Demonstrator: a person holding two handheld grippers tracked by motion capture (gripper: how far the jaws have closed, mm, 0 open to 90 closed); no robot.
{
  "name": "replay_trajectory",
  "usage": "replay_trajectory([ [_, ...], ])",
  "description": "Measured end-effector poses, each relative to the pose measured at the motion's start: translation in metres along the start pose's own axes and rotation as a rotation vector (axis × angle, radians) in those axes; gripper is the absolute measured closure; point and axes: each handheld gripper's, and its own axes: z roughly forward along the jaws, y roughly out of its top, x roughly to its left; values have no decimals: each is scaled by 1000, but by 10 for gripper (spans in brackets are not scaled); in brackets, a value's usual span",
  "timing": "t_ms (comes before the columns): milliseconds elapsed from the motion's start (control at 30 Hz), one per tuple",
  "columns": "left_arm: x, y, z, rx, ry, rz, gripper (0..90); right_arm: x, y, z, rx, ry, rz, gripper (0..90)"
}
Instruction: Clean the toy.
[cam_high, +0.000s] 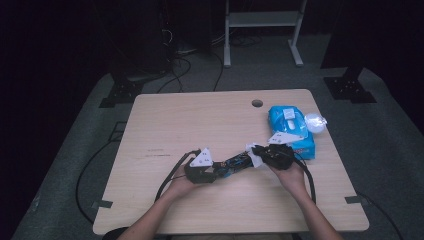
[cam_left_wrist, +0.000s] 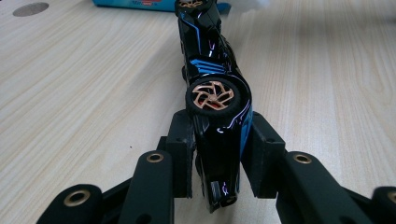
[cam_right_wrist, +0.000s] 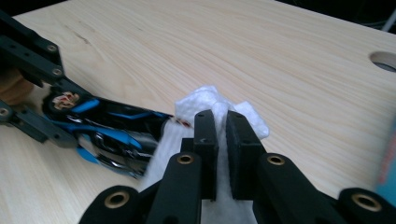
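The toy car (cam_left_wrist: 212, 88) is black and shiny with bright blue stripes, and its wheels have copper spokes. It is tipped on its side just above the front middle of the counter (cam_high: 200, 120). The left gripper (cam_left_wrist: 215, 156) has its jaws squeezed on one end of the car. The right gripper (cam_right_wrist: 221, 140) has its jaws pinched tight on a white wipe (cam_right_wrist: 205, 100), and the wipe touches the car's other end.

Just behind the right gripper lies a blue pack of wipes (cam_high: 290, 122), with a clear round lid (cam_high: 315, 121) beside it.

The counter is light wood with a round hole (cam_high: 257, 103) near its back edge. The floor (cam_high: 390, 150) is grey carpet and the room is dark.
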Motion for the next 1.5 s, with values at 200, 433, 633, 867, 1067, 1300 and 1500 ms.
replay_trajectory([
  [200, 0, 0, 0, 5, 3, 10, 662, 26, 11, 19, -14, 133, -22, 829],
  [433, -1, 0, -1, 9, 6, 14, 664, 12, 6, 12, -27, 75, 0, 831],
  [633, 2, 1, 0, 4, -5, 6, 667, 7, 2, 7, -36, 80, 46, 835],
  [867, 2, 2, 0, 10, 2, 12, 666, 58, 18, 33, -21, 213, -56, 835],
  [1067, 7, 1, -4, 14, 12, 30, 672, 70, 25, 43, -4, 211, -122, 833],
  [1300, 13, -1, -6, 13, 19, 24, 672, 17, 17, 19, 12, 36, -93, 832],
  [1500, 18, -2, -7, 0, 5, -16, 666, 5, 9, 8, 13, 10, -68, 832],
])
